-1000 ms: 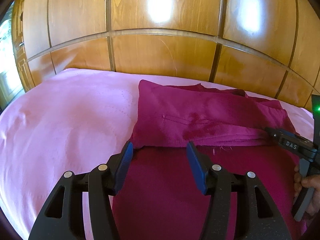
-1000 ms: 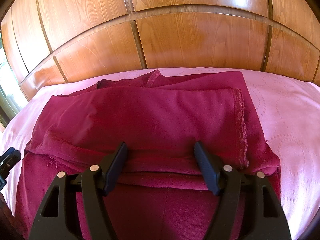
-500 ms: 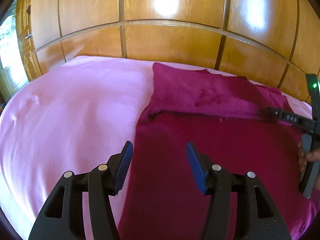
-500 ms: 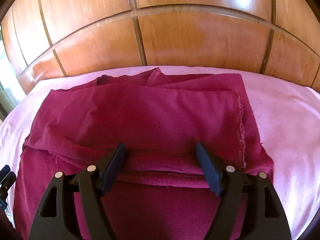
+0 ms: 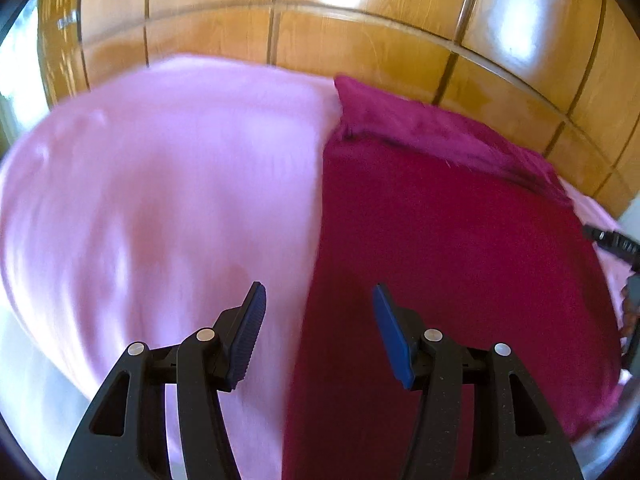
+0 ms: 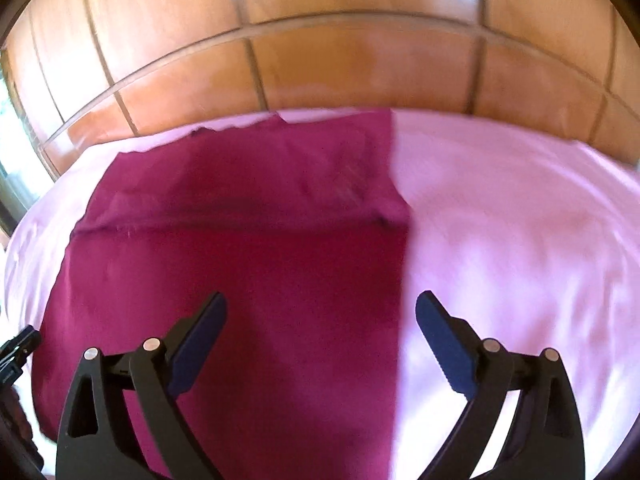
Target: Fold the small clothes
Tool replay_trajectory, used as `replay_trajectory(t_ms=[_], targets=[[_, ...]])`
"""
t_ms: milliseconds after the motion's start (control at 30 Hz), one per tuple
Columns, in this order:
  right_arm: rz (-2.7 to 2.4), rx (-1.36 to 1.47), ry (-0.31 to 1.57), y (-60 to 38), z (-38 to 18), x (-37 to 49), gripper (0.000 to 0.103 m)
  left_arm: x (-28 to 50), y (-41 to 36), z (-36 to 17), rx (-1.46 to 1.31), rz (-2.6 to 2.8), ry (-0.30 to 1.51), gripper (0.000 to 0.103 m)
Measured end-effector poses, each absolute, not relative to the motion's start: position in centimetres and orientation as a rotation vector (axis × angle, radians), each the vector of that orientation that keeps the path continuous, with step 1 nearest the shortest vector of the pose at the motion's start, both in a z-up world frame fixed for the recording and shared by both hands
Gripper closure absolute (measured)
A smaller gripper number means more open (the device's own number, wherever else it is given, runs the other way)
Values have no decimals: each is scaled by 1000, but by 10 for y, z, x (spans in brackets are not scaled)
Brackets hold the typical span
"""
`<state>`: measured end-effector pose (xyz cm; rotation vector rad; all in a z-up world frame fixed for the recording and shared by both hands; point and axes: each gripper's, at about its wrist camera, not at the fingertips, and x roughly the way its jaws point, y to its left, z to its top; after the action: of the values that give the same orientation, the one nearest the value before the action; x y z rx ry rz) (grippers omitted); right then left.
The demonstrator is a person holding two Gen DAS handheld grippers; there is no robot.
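Left gripper: jaws stand apart with nothing between the two blue pads; it hovers above the garment's left edge, one finger over pink sheet, the other over red cloth.
Right gripper: jaws are opening, already wide, nothing gripped; it straddles the garment's right edge, left finger over cloth, right finger over sheet. Its tip also shows at the right rim of the left wrist view.
Grippers, count: two, each with two fingers.
Garment: one dark magenta piece lying flat on the bed, its far part folded back toward the near side, leaving a folded band across the top.
Fold edge: one line running across the cloth, slightly frayed; motion blur makes the layers hard to count, probably two.
Side edges: left edge and right edge both run straight and nearly parallel.
Bed sheet: one pink sheet under everything.
Open room: wide bare sheet to the garment's left and right; only a narrow strip beyond its far end.
Wooden panelling: one wall of rectangular panels closing the far side of the bed.
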<state>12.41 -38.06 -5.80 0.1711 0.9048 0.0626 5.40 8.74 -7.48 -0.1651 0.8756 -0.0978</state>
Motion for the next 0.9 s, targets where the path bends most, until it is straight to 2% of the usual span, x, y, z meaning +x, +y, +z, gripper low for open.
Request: replay_trajectory(t_ms=[100, 300, 400, 500, 533, 567, 600, 900], targets=[[68, 211, 941, -397, -65, 89, 12, 35, 91, -80, -193, -118, 906, 49], [162, 341, 989, -405, -70, 3, 37, 6, 89, -80, -179, -183, 960, 50], [229, 335, 1030, -390, -72, -26, 44, -10, 90, -85, -172, -210, 1002, 60], [269, 299, 1078, -371, -77, -42, 55, -21, 90, -91, -173, -239, 1046, 81], [276, 289, 1089, -367, -78, -43, 68, -23, 90, -92, -170, -246, 1051, 92], [286, 294, 1098, -365, -78, -42, 87, -25, 91, -90, -173, -258, 1044, 95], [296, 305, 1095, -365, -74, -41, 91, -25, 93, -85, -194, -277, 1035, 95], [356, 502, 884, -388, -18, 8, 91, 15, 118, -27, -453, -439, 876, 96]])
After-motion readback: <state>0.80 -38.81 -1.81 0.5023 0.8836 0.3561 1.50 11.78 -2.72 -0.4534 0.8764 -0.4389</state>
